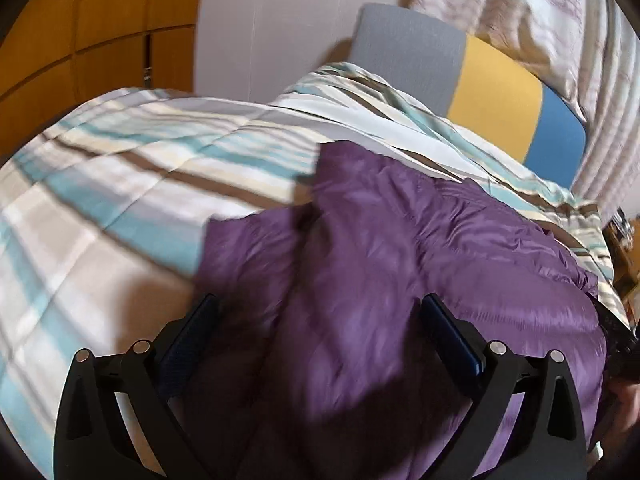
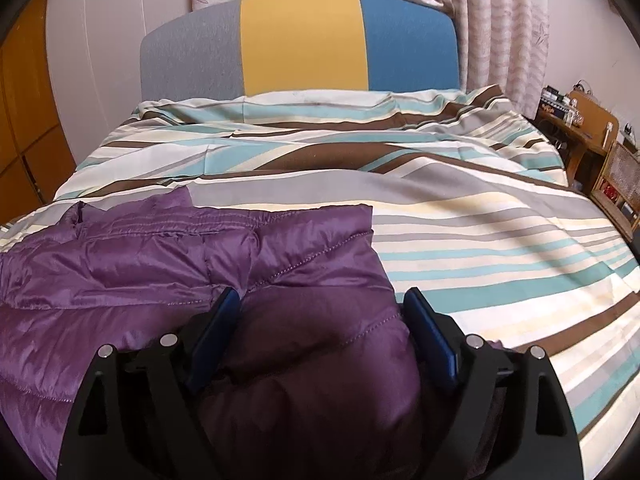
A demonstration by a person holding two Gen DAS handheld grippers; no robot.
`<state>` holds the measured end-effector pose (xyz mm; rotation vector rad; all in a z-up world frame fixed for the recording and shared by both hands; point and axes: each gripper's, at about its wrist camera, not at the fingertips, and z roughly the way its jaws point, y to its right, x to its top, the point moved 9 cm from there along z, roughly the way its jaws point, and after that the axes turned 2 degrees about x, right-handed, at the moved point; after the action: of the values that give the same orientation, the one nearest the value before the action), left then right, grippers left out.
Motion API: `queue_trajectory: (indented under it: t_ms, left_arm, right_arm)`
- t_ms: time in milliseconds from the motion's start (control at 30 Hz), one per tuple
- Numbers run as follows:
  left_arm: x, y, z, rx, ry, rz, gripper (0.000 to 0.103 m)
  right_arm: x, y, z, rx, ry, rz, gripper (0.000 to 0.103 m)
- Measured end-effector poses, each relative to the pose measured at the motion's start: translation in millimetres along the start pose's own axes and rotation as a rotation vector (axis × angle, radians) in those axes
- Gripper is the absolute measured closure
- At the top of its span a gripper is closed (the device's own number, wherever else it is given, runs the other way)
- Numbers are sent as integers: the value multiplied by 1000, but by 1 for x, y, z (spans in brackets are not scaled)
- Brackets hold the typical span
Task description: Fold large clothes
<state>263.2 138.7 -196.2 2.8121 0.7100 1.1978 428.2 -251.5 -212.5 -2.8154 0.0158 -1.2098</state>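
A: Where's the garment?
B: Purple puffer jacket (image 2: 192,264) lies on the striped duvet (image 2: 480,240) of the bed, toward its left side, headboard (image 2: 300,44) beyond.
A: Right gripper (image 2: 322,300)?
B: Fingers (image 2: 428,332) spread wide, a puffy fold of jacket bulging between them, not clamped.
A: Left gripper (image 1: 320,308)?
B: Blurry view. Fingers (image 1: 448,328) released, wide apart, over the jacket (image 1: 420,248); contact can't tell. Curtain (image 1: 540,20) behind.
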Motion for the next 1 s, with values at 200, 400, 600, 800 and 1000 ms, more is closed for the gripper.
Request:
queue_trajectory:
  t_ms: [200,400,600,800,1000]
  left_arm:
    - [-29,-28,-12,-123,-59,-194,3]
    - [-45,-10,-30,-173,-71,-108,3]
    - [-62,-2,-43,-224,-74,-136,3]
    - [-74,-3,-55,-260,-79,-197,3]
    - [-86,-5,-71,-278,-63,-261,10]
  right_arm:
    - [-8,-9,-29,-7,41,-59,17]
    - [-33,-30,-68,18,87,-115,17]
    - [-54,-46,-96,76,94,-78,18]
    - [-68,-64,-119,127,107,-64,22]
    - [-88,-85,-137,253,93,-29,63]
